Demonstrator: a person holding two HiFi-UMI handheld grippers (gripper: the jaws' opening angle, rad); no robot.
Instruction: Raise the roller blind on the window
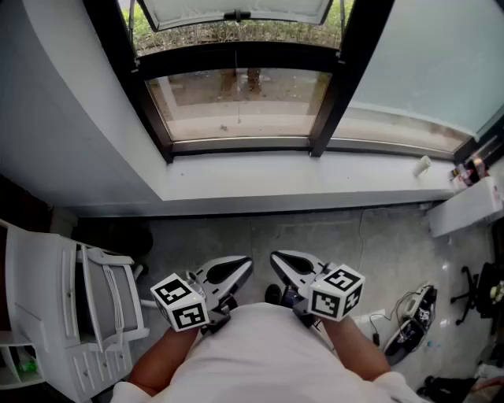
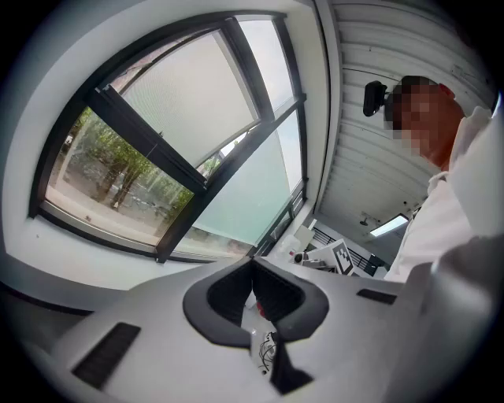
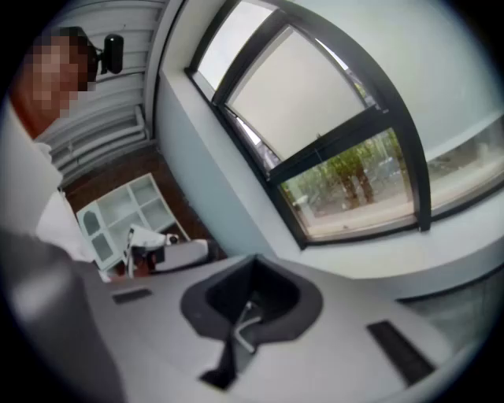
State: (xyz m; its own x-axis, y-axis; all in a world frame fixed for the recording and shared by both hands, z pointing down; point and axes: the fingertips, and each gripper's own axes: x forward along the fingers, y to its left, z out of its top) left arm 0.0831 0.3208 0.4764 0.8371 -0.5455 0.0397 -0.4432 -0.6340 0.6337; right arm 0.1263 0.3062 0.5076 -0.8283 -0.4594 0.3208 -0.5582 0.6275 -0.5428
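Note:
The window (image 1: 236,59) has a dark frame and stands ahead of me above a white sill (image 1: 299,177). A pale roller blind (image 2: 197,94) covers the upper part of the pane, and trees show through the bare glass below it. In the right gripper view the blind (image 3: 299,102) hangs the same way. Its bottom bar (image 1: 236,14) sits at the top of the head view, with a thin cord hanging under it. My left gripper (image 1: 246,265) and right gripper (image 1: 277,258) are held low, close to my body, far from the window. Both are shut with nothing between the jaws.
A white shelf unit (image 1: 71,299) stands at the left. Cables and dark gear (image 1: 413,315) lie on the floor at the right, under a white ledge (image 1: 472,206). Small items (image 1: 471,167) rest at the sill's right end. The right pane (image 1: 425,55) is frosted.

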